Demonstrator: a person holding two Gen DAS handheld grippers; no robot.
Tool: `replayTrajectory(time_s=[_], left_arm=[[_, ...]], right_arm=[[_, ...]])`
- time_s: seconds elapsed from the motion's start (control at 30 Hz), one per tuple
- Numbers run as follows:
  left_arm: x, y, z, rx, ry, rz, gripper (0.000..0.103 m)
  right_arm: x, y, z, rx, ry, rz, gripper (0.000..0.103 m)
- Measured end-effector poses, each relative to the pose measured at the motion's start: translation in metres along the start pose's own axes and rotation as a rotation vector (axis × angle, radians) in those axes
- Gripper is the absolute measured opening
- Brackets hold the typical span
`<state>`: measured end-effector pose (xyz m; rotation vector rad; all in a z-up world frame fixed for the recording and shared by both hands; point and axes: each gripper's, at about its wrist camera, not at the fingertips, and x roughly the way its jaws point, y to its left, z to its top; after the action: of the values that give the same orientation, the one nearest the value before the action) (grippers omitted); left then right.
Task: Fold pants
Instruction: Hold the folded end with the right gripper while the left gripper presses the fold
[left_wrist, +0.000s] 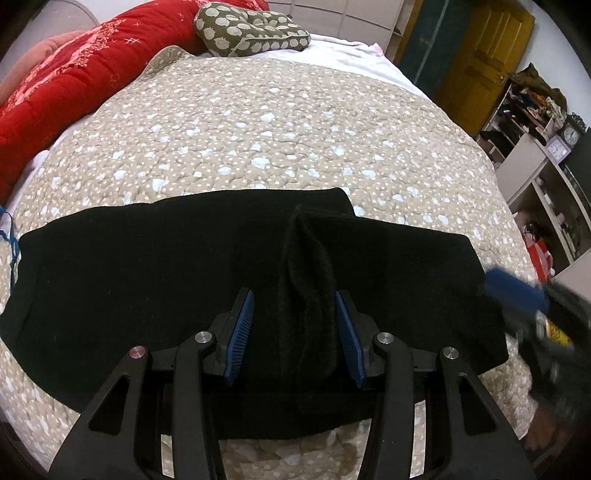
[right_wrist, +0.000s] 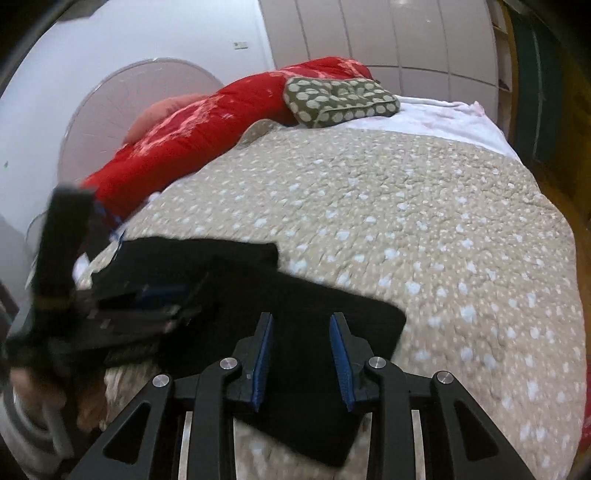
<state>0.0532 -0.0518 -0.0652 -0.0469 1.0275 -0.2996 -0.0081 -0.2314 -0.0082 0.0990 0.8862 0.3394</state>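
Observation:
Black pants (left_wrist: 147, 280) lie flat across the near part of the bed, with a raised fuzzy fold (left_wrist: 314, 280) in the middle. My left gripper (left_wrist: 295, 306) is open above the pants, its blue-padded fingers either side of that fold. My right gripper (right_wrist: 301, 332) is open over the right end of the pants (right_wrist: 354, 317); it shows blurred at the right edge of the left wrist view (left_wrist: 517, 291). The left gripper appears blurred at the left of the right wrist view (right_wrist: 122, 306).
The bed has a beige dotted quilt (left_wrist: 277, 125). A red duvet (left_wrist: 62, 85) and an olive dotted pillow (left_wrist: 251, 29) lie at the far end. Shelves with clocks (left_wrist: 554, 155) stand beyond the bed's right edge.

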Motion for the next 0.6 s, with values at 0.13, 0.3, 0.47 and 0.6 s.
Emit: replayTrajectory(time_s=[0.13,0.3,0.47,0.6], left_arm=[[0.000,0.001,-0.002,-0.007,-0.004,-0.007,0.045],[-0.003,0.000,-0.005,-0.005,-0.006,0.004,0.046],[-0.007,0.003,-0.008,-0.018,0.001,-0.003,0.046],[-0.006,0.000,-0.011,-0.010,-0.004,0.007,0.048]], right_arm=[[0.001,0.007,-0.025,-0.030,0.045,0.011,0.030],[0.005,0.008,-0.034,-0.019,0.062,0.001,0.030],[-0.015,0.006,-0.026,-0.013,0.023,-0.011,0.030],[-0.008,-0.006,-0.037,0.016,0.061,-0.018,0.030]])
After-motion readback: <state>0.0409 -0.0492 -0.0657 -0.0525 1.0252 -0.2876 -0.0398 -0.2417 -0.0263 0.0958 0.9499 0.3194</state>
